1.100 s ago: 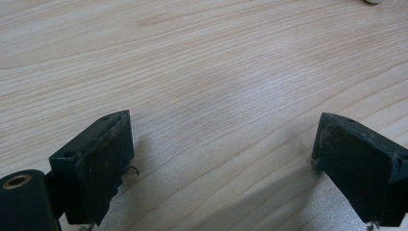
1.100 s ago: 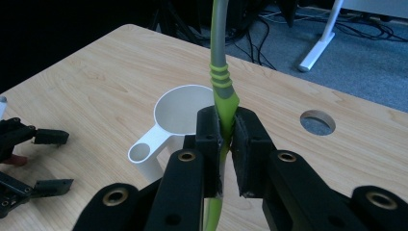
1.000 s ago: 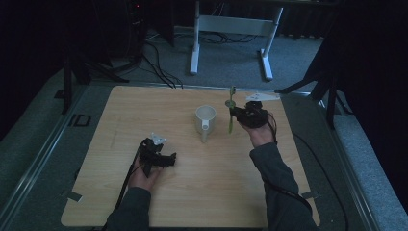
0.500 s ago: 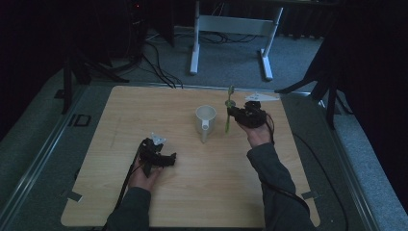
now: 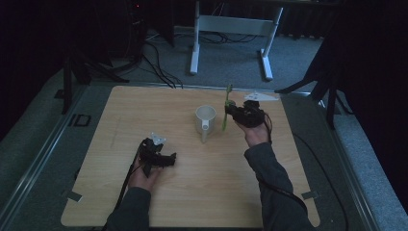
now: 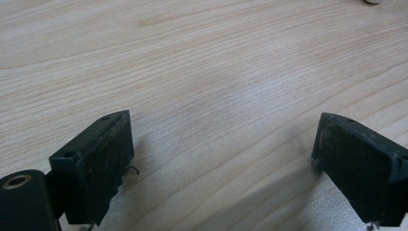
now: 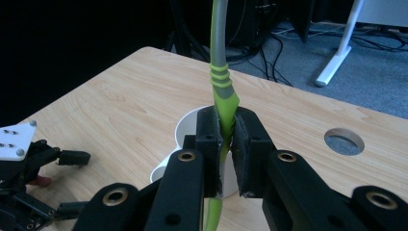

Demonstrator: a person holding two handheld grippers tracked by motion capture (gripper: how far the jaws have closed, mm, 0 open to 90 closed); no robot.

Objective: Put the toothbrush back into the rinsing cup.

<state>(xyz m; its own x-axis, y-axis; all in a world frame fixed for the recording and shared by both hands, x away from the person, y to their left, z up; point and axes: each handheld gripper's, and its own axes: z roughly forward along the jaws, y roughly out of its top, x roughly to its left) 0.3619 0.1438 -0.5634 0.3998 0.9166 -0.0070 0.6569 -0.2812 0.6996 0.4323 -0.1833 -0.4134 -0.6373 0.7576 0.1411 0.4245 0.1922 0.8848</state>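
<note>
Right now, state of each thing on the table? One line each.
Left hand-held gripper: open, jaws wide apart, holding nothing, low over the bare table.
Right hand-held gripper: shut on the green toothbrush, raised beside the mug.
Green toothbrush: clamped at the handle, roughly upright, off the table.
White mug: upright on the table, handle toward the person, contents not visible.

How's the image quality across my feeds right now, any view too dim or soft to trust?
High view: dim, room beyond the table nearly black, mug small. Left gripper view: bright, sharp wood grain, soft shadows under the jaws. Right gripper view: toothbrush crisp in the right hand-held gripper, background dark.
</note>
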